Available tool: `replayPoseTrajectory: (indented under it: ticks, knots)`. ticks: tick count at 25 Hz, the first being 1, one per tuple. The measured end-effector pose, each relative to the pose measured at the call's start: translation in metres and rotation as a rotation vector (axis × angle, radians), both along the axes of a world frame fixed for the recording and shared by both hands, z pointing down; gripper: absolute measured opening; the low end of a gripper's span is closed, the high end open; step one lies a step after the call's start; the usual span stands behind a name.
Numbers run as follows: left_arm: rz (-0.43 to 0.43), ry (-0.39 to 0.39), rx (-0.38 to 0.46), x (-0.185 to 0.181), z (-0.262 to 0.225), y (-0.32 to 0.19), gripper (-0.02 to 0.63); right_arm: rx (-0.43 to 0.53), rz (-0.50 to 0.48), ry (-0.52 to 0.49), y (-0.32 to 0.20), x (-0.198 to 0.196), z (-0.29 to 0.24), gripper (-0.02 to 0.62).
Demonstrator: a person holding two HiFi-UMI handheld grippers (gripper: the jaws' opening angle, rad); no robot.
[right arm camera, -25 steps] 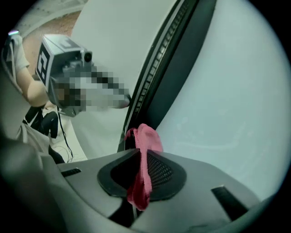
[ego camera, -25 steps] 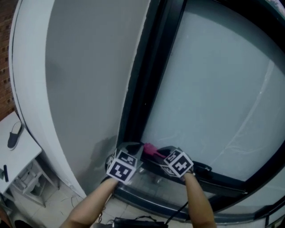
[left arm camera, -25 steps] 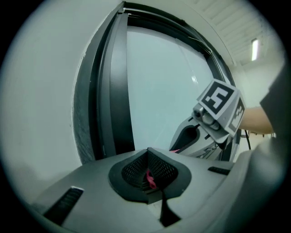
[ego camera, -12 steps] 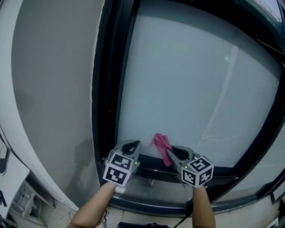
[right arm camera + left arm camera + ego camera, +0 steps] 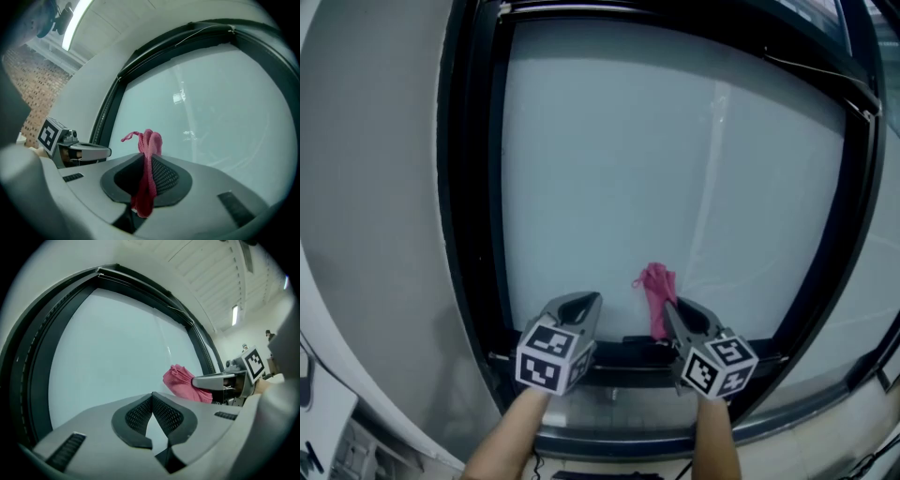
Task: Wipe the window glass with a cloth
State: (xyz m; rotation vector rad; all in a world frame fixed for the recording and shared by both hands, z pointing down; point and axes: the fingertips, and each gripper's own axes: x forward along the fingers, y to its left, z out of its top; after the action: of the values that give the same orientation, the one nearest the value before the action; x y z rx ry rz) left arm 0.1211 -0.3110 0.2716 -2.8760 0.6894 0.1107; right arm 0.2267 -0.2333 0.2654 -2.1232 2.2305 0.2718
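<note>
Pink cloth (image 5: 657, 292), pale blue-grey window glass (image 5: 609, 169), black frame (image 5: 473, 187).

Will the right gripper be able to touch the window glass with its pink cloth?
Probably yes. The right gripper is shut on the pink cloth, close to the lower window glass, and nothing shows between them.

Left tongs (image 5: 587, 300) pinched together (empty); right tongs (image 5: 671, 309) clamp the cloth (image 5: 657, 286), side by side.
</note>
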Motion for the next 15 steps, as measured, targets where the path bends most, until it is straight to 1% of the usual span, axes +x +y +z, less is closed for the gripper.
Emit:
replayPoseTrajectory:
  ticks: [3, 5, 9, 15]
  knots:
    - [0.019, -0.007, -0.006, 0.016, 0.005, 0.007, 0.008, 0.012, 0.020, -0.049, 0.007, 0.009, 0.010, 0.049]
    - [0.033, -0.009, -0.015, 0.025, 0.008, 0.012, 0.008, 0.003, 0.033, -0.058, 0.009, 0.014, 0.015, 0.049]
    - [0.043, -0.016, -0.021, 0.036, 0.013, 0.015, 0.008, -0.022, 0.038, -0.047, 0.008, 0.018, 0.021, 0.049]
    - [0.040, -0.014, -0.029, 0.041, 0.015, 0.015, 0.008, -0.053, 0.060, -0.023, 0.007, 0.020, 0.026, 0.048]
